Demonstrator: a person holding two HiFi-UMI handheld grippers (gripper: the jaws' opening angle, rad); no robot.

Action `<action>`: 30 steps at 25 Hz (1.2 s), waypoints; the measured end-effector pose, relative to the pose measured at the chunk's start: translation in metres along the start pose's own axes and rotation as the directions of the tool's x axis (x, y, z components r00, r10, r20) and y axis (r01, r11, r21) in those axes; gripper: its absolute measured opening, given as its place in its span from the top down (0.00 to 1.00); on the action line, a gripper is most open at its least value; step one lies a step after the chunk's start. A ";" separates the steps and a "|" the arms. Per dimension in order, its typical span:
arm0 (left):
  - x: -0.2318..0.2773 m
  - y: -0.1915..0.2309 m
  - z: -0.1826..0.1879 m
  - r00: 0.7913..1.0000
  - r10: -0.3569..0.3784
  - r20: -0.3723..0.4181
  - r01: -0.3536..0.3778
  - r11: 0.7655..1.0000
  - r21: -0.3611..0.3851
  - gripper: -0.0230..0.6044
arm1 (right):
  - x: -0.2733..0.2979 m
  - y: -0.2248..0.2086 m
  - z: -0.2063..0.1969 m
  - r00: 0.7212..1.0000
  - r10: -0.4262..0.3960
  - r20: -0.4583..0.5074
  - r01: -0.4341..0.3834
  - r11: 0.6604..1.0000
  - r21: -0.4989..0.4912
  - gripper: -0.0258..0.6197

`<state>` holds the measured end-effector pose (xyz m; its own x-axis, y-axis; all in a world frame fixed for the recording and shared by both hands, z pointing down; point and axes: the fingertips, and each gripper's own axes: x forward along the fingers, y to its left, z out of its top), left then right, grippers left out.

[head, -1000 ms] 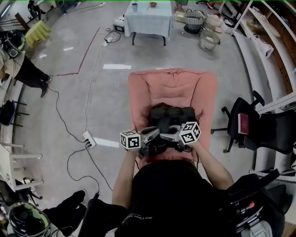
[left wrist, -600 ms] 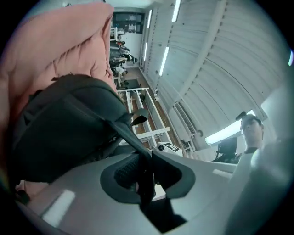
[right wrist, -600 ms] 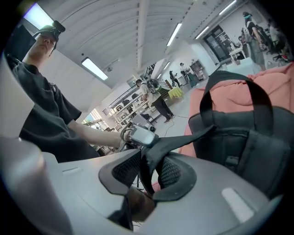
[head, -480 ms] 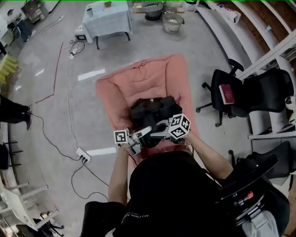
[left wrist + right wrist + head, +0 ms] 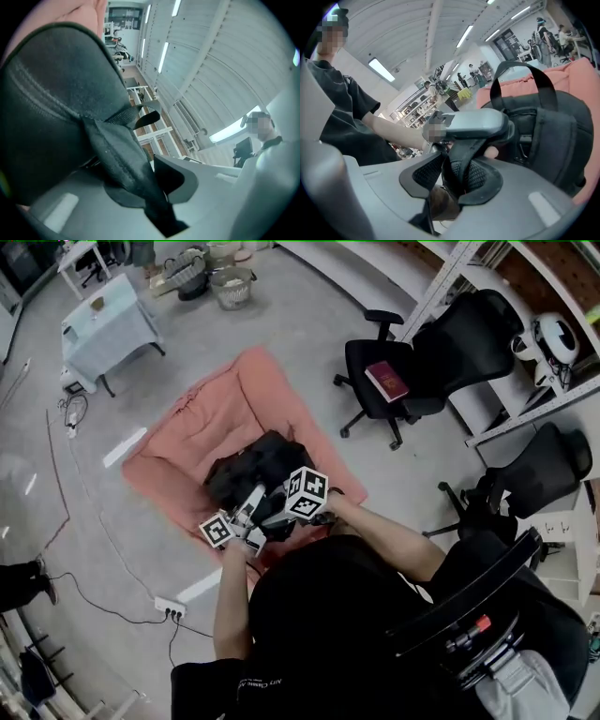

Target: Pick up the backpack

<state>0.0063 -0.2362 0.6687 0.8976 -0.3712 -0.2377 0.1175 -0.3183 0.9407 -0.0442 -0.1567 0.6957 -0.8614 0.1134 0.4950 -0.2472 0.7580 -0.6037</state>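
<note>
A black backpack (image 5: 253, 463) lies on a pink cushion (image 5: 202, 423) on the floor. Both grippers meet at its near edge, just in front of the person's chest. My left gripper (image 5: 246, 517) has a flat black strap (image 5: 117, 159) running down between its closing jaws, which pinch it; the bag's body (image 5: 51, 98) fills the upper left of that view. My right gripper (image 5: 277, 514) has a padded shoulder strap (image 5: 461, 161) between its mesh pads (image 5: 485, 178). Its jaws are opening, but the pads still touch the strap. The backpack (image 5: 553, 136) with its top handle lies just beyond.
Two black office chairs stand to the right, one with a red book (image 5: 386, 381) on its seat. A cloth-covered table (image 5: 108, 324) and wire baskets (image 5: 230, 282) stand far back. A power strip (image 5: 169, 610) and cables lie at the left. Shelving (image 5: 534, 343) lines the right.
The head view has swung round, so cushion and backpack now lie slantwise. Both grippers stay at the bag's near edge. The left one has shifted sideways and rolled.
</note>
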 end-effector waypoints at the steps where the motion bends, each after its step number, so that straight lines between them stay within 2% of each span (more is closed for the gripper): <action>1: 0.002 0.001 -0.001 1.000 0.023 0.008 -0.023 0.999 0.035 0.90 | -0.001 -0.001 -0.005 1.000 -0.005 -0.007 0.005 1.000 0.004 0.74; 4: 0.003 0.005 -0.002 0.993 0.114 -0.020 -0.109 0.978 0.177 0.90 | -0.001 0.003 -0.010 0.999 0.033 0.008 -0.034 0.998 0.048 0.73; 7: -0.002 0.015 -0.004 0.965 0.248 -0.088 -0.206 0.919 0.335 0.89 | 0.003 0.009 -0.015 0.996 0.087 0.014 -0.088 0.992 0.094 0.76; 9: -0.003 0.020 -0.009 0.935 0.331 -0.127 -0.253 0.873 0.418 0.88 | 0.008 0.008 -0.023 0.995 0.100 -0.020 -0.097 0.990 0.104 0.80; 10: -0.004 0.023 -0.012 0.915 0.380 -0.135 -0.280 0.839 0.466 0.87 | 0.010 0.006 -0.029 0.994 0.099 -0.050 -0.093 0.991 0.100 0.87; 11: -0.005 0.028 -0.015 0.891 0.434 -0.134 -0.311 0.797 0.517 0.86 | 0.013 0.005 -0.036 0.992 0.095 -0.089 -0.087 0.992 0.090 0.87; 13: -0.009 0.040 -0.017 0.838 0.536 -0.100 -0.378 0.704 0.601 0.87 | 0.020 0.001 -0.051 0.982 0.081 -0.172 -0.073 0.996 0.053 0.85; 15: -0.019 0.050 -0.011 0.791 0.611 -0.034 -0.455 0.625 0.634 0.91 | 0.027 -0.006 -0.063 0.977 0.049 -0.209 -0.050 0.999 0.000 0.80; 17: -0.033 0.056 -0.002 0.752 0.658 0.036 -0.530 0.570 0.628 0.96 | 0.027 -0.019 -0.066 0.983 -0.008 -0.181 0.000 0.999 -0.043 0.76; 19: -0.049 0.059 0.005 0.718 0.692 0.071 -0.570 0.527 0.631 0.96 | 0.010 -0.037 -0.066 0.989 -0.080 -0.122 0.075 0.996 -0.049 0.74; 21: -0.064 0.060 0.008 0.699 0.710 0.080 -0.584 0.503 0.637 0.96 | -0.021 -0.062 -0.062 0.981 -0.186 -0.050 0.184 0.982 -0.041 0.68; 23: -0.076 0.058 0.008 0.696 0.713 0.086 -0.594 0.503 0.628 0.96 | -0.052 -0.085 -0.054 0.956 -0.294 0.010 0.294 0.954 -0.052 0.66; 25: -0.082 0.056 0.004 0.698 0.711 0.090 -0.597 0.507 0.622 0.96 | -0.071 -0.100 -0.039 0.933 -0.356 0.056 0.360 0.930 -0.079 0.61; 27: -0.084 0.052 -0.003 0.704 0.705 0.089 -0.593 0.513 0.620 0.96 | -0.075 -0.108 -0.019 0.927 -0.363 0.092 0.371 0.922 -0.107 0.60; 28: -0.084 0.050 -0.008 0.707 0.702 0.087 -0.590 0.518 0.620 0.96 | -0.071 -0.106 -0.011 0.936 -0.337 0.096 0.347 0.931 -0.117 0.60; 30: -0.086 0.048 -0.015 0.711 0.698 0.084 -0.588 0.525 0.615 0.96 | -0.050 -0.096 -0.003 0.969 -0.238 0.060 0.244 0.960 -0.137 0.62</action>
<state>-0.0591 -0.2064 0.7380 0.6844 -0.5598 0.4671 -0.7278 -0.4850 0.4849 0.0243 -0.2332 0.7308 -0.8030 -0.1089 0.5859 -0.3866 0.8434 -0.3730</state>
